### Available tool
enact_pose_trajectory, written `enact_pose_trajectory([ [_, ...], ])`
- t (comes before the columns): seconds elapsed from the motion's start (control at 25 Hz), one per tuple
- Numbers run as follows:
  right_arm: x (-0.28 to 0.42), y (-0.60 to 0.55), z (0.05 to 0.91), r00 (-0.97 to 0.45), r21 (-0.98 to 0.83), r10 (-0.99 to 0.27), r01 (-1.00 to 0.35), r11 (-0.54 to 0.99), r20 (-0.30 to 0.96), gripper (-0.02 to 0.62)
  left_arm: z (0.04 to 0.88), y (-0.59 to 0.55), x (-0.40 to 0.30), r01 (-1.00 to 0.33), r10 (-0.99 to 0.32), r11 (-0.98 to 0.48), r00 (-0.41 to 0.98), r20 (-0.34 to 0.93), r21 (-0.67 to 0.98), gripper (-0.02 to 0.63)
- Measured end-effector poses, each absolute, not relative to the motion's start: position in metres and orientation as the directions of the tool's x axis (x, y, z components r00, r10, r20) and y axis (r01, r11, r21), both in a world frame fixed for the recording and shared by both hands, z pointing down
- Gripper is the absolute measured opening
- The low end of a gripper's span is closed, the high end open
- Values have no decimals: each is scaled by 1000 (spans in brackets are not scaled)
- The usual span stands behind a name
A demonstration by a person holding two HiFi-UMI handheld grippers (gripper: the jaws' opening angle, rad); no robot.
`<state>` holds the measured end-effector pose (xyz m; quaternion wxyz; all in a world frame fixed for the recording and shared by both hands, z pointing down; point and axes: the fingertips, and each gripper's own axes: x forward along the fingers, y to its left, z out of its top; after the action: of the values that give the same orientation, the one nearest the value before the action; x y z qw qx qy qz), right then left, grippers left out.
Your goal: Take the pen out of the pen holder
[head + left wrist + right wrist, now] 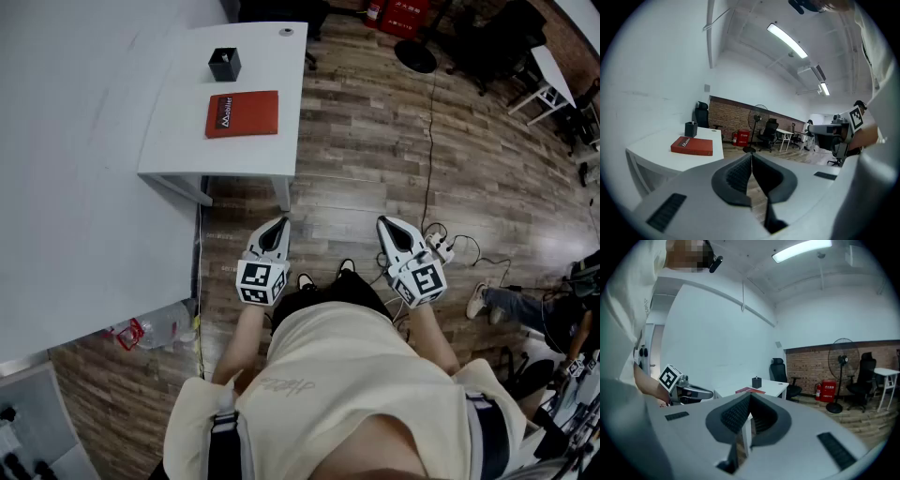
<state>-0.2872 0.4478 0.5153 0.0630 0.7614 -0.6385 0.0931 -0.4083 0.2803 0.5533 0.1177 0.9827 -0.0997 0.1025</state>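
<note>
A black square pen holder [224, 64] stands near the far end of the white table [187, 150], with a red book [242, 113] lying just in front of it. The pen itself is too small to make out. Both grippers hang over the wooden floor, well short of the table. My left gripper [277, 225] is shut with nothing in it, and so is my right gripper [387, 225]. The left gripper view has the holder [691, 129] and book [692, 146] far off beyond its shut gripper [751, 157]. The right gripper view shows its shut gripper [750, 397] and the holder [756, 382].
The white wall [66, 187] runs along the left of the table. Cables and a power strip [441, 248] lie on the floor at right, and a plastic bottle [164, 326] at left. A standing fan [842, 376], office chairs and another person's leg [511, 302] are farther off.
</note>
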Motion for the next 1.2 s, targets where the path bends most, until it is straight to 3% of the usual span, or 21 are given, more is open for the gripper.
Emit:
enact_pose_trajectory([
  [0.56, -247, 444, 534, 198, -58, -951, -974, -217, 236, 8, 569, 267, -367, -204, -145, -958, 951, 272, 203, 20],
  [1.0, -131, 401, 527, 150, -68, -976, -984, -162, 158, 8, 557, 247, -257, -205, -154, -970, 935, 319, 131, 20],
  [1.2, -77, 387, 530, 97, -84, -985, -990, -110, 143, 8, 535, 236, -200, -261, -217, -958, 930, 296, 118, 20],
])
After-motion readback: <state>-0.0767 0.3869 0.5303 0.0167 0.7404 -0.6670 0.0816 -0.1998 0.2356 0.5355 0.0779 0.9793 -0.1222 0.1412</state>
